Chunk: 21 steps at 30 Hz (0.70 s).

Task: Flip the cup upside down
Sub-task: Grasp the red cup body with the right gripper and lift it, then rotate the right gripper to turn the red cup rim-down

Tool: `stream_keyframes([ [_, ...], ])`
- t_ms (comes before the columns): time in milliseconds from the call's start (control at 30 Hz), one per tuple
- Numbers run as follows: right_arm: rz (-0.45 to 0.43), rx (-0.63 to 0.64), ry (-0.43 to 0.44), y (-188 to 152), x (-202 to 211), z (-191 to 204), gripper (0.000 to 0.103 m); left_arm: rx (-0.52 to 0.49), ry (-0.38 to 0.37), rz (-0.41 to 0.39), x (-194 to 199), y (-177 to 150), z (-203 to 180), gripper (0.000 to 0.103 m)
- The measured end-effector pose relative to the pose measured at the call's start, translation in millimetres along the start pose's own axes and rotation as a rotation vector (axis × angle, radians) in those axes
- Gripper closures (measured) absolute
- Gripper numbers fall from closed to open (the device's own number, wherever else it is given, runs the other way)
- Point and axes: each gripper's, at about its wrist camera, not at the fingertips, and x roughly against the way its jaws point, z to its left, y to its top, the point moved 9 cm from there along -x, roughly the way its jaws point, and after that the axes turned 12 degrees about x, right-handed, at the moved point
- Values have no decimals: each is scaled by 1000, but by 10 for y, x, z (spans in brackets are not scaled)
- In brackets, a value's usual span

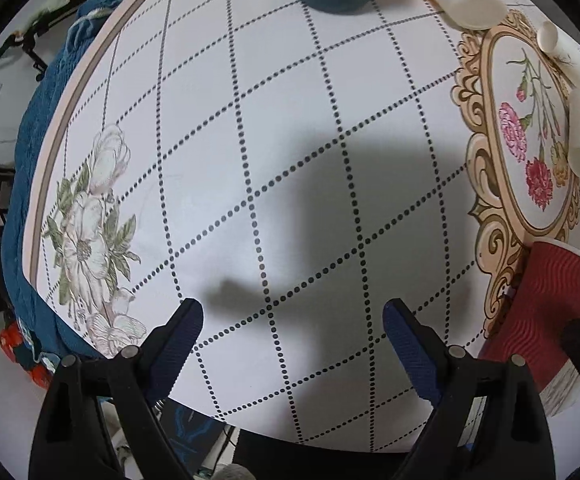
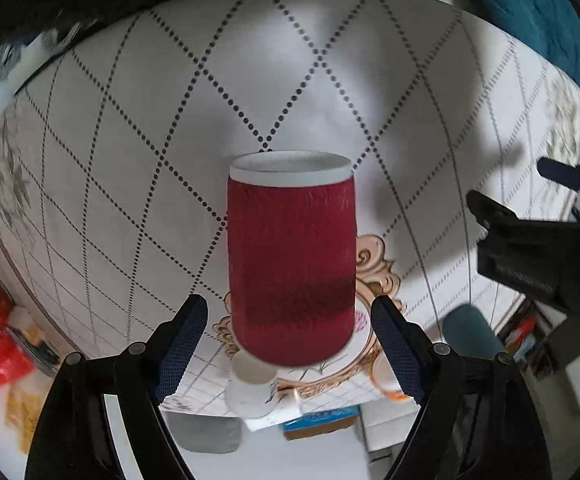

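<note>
The right claw (image 2: pixel 290 336) is spread open around the red ribbed paper cup (image 2: pixel 290 256), its pads just clear of the walls. I judge a good grasp closes gently mid-body, so the paper doesn't buckle, then rolls the wrist. The cup stands on the desk (image 2: pixel 130 152) beside the gold-framed flower print (image 2: pixel 374 272). Beyond the cup, the left claw (image 1: pixel 292 340) hovers released, empty.

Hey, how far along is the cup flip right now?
Looks mostly done: the red cup sits untouched between the right gripper's open fingers, and its white rim seems to point down at the table, judging by the rolled-over camera view. In hand: nothing; the left gripper is open too. Left: confirming the rim sits flat, which I cannot tell, and backing the right gripper away.
</note>
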Motion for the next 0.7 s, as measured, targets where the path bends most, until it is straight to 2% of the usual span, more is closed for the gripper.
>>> stream_keyframes([
  [200,-3,107,-7,-89,-256,-67,17,28,-1,21,-138,-115,110,10],
  [367,-19,132,3,-84,-347,-97,17,40,2,25,-211,-178,261,11],
  [500,-25,147,3,-102,-418,-165,17,42,4,29,-263,-77,404,11],
  [700,-25,146,7,-163,-520,-303,18,29,8,28,-290,-31,373,11],
])
